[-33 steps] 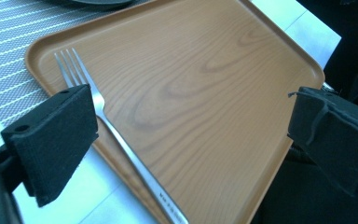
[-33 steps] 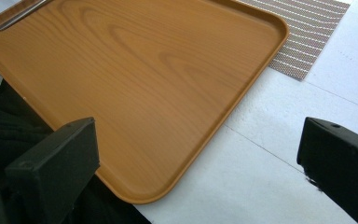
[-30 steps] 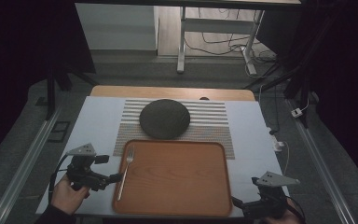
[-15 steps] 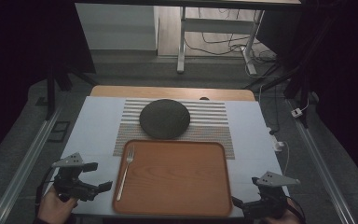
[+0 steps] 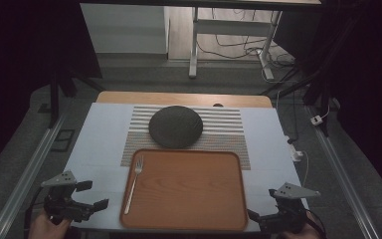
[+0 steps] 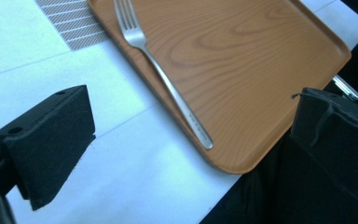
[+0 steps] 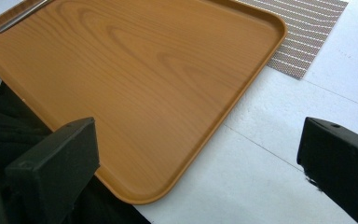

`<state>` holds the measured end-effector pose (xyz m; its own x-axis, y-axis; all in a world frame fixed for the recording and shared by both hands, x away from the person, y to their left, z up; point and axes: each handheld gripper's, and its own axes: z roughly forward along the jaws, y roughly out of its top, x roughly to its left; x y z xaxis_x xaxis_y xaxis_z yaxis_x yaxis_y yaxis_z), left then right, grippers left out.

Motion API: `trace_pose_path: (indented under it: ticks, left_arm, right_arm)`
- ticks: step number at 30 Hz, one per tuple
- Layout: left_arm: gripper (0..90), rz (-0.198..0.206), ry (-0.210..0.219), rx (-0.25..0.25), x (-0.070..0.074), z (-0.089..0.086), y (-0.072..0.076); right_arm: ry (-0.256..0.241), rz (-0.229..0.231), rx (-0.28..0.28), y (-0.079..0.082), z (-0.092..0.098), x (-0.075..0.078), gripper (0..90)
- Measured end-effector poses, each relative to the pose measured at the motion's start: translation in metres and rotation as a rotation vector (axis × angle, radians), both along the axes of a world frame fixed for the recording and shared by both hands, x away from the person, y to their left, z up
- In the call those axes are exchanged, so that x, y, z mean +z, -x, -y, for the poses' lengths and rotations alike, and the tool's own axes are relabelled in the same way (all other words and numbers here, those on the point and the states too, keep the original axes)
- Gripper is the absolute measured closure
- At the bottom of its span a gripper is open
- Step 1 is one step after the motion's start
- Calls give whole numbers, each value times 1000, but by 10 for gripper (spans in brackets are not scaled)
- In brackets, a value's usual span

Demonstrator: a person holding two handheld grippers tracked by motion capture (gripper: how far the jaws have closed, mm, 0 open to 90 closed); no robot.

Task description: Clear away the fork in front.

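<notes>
A wood-grain orange tray (image 5: 189,191) lies at the table's near middle. A silver fork (image 5: 134,180) rests along its left side, tines pointing away from me. Beyond the tray, a dark round plate (image 5: 175,126) sits on a striped placemat (image 5: 229,130). My left gripper (image 5: 93,195) hovers open by the table's near left corner, left of the tray. In the left gripper view its jaws stand wide apart, with the fork (image 6: 168,84) and tray (image 6: 251,56) ahead. My right gripper (image 5: 262,205) is open at the tray's near right corner, and the right gripper view looks across the tray (image 7: 135,79).
A white table top (image 5: 99,144) runs around the mat and tray. Its wooden far edge (image 5: 184,98) shows behind the plate. Metal rails (image 5: 25,179) flank both sides. A white cable plug (image 5: 296,153) lies at the right edge. Desk legs and cables stand on the floor beyond.
My left gripper has drawn back from beside the fork toward the near left corner. The right gripper has barely moved. Fork, tray and plate stay put.
</notes>
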<state>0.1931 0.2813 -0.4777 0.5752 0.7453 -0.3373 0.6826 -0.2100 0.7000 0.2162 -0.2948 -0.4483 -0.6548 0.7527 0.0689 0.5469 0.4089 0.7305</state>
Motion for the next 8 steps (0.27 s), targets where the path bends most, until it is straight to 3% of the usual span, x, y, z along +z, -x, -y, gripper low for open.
trace_pose_path:
  ticks: [5, 8]
  left_arm:
    - [0, -24, -17, 18, 0, -2, 3]
    - [0, -30, -1, 26, -1, -3, 2]
  right_arm:
    - [4, -1, 1, 0, -1, 0, 0]
    - [7, -3, 3, 0, -1, 0, 0]
